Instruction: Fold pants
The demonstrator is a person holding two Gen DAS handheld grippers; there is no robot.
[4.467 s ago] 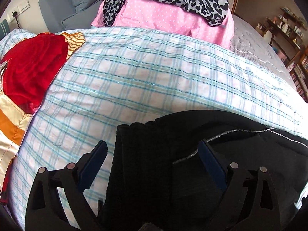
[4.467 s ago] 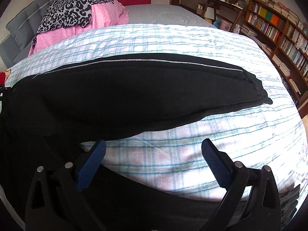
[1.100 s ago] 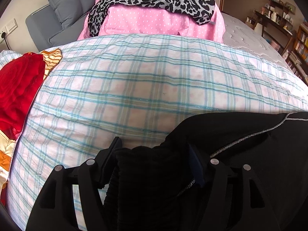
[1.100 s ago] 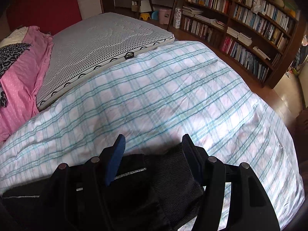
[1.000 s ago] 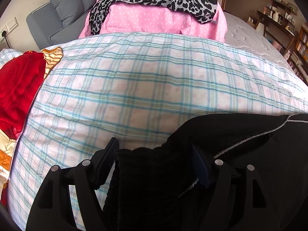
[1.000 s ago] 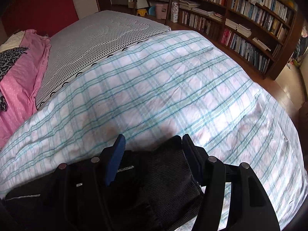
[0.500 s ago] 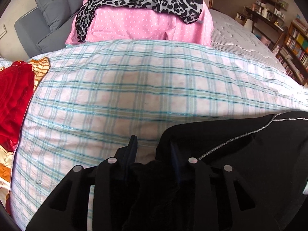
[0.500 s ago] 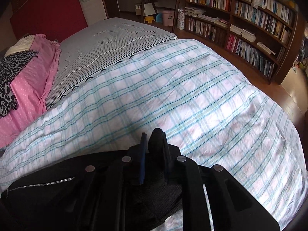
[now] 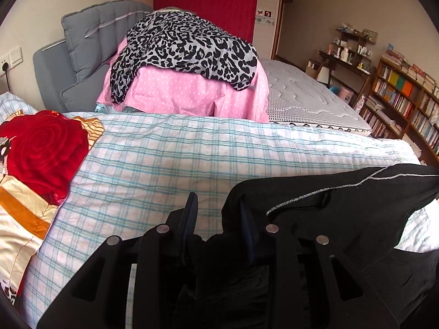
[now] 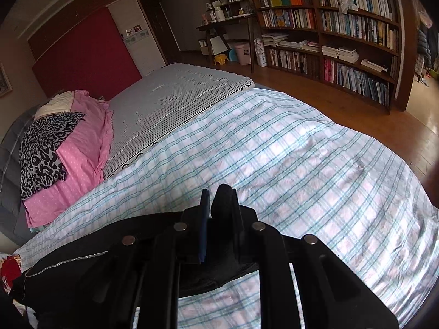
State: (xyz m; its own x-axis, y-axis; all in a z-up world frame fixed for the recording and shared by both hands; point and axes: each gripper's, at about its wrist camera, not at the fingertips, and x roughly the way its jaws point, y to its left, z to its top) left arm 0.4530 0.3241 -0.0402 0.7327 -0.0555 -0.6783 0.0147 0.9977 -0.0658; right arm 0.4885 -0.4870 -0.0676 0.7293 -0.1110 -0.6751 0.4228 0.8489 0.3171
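Note:
The black pants [image 9: 337, 205], with a thin silver seam line, lie across the plaid duvet [image 9: 164, 159]. My left gripper [image 9: 218, 215] is shut on one bunched end of them, and black cloth drapes over its right finger [image 9: 245, 219]. The lifted fabric hangs off to the right. In the right wrist view, my right gripper [image 10: 216, 203] is shut on the other end. A nub of black cloth sticks up between its narrow fingers. The rest of the pants [image 10: 68, 274] trails down to the left, above the duvet [image 10: 301, 164].
A red rose cushion [image 9: 44, 148] lies at the left of the bed. A pink dotted pile under a leopard-print cloth [image 9: 186, 44] sits at the head, by a grey headboard [image 9: 90, 35]. A grey mattress pad [image 10: 175, 101] lies beyond the duvet. Bookshelves [image 10: 343, 33] line the right wall.
Both grippers went from open around the pants' ends to shut on them. Both then rose, lifting the cloth off the duvet and bringing more of the room into view.

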